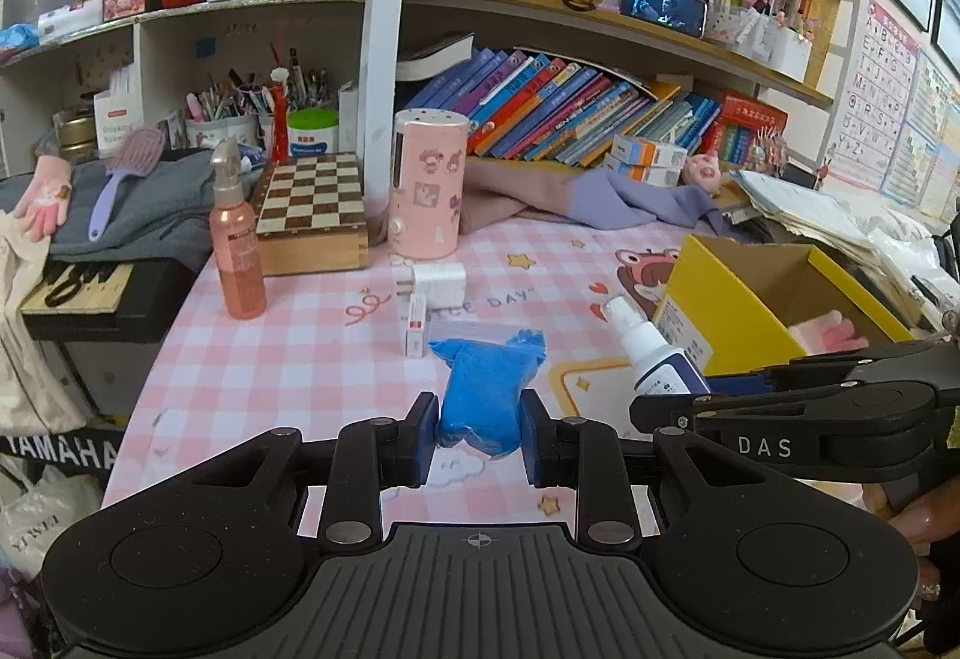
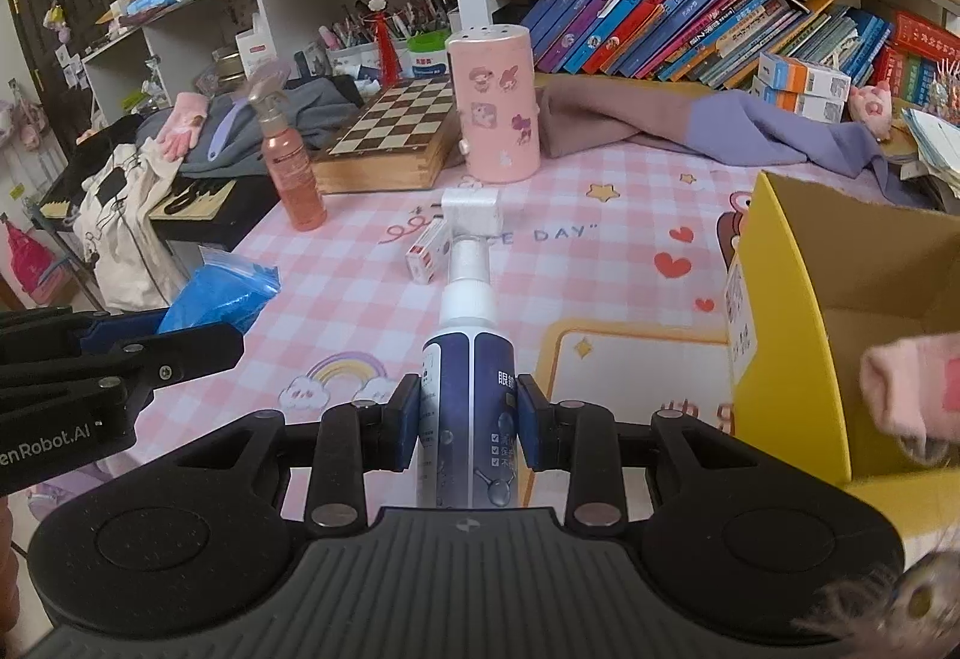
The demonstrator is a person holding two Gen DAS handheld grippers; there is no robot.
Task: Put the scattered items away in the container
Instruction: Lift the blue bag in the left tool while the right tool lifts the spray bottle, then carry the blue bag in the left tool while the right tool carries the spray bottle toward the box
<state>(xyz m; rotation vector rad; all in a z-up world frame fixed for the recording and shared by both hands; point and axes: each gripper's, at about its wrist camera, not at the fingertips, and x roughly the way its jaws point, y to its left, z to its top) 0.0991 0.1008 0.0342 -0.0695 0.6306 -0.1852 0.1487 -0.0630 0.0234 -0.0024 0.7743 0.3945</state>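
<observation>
currently blue bag (image 1: 483,398) clamped in left tongs (image 1: 480,434); spray bottle (image 2: 471,389) clamped in right tongs (image 2: 468,422), beside yellow box (image 2: 798,311).

This is a home, likely a child's study corner. A desk with a pink checked cartoon mat (image 1: 288,359) sits below shelves crammed with children's books (image 1: 570,107). Beside the books stand a chessboard box (image 1: 312,203) and pen cups (image 1: 222,119); an alphabet chart (image 1: 882,101) hangs on the wall to their right.
</observation>
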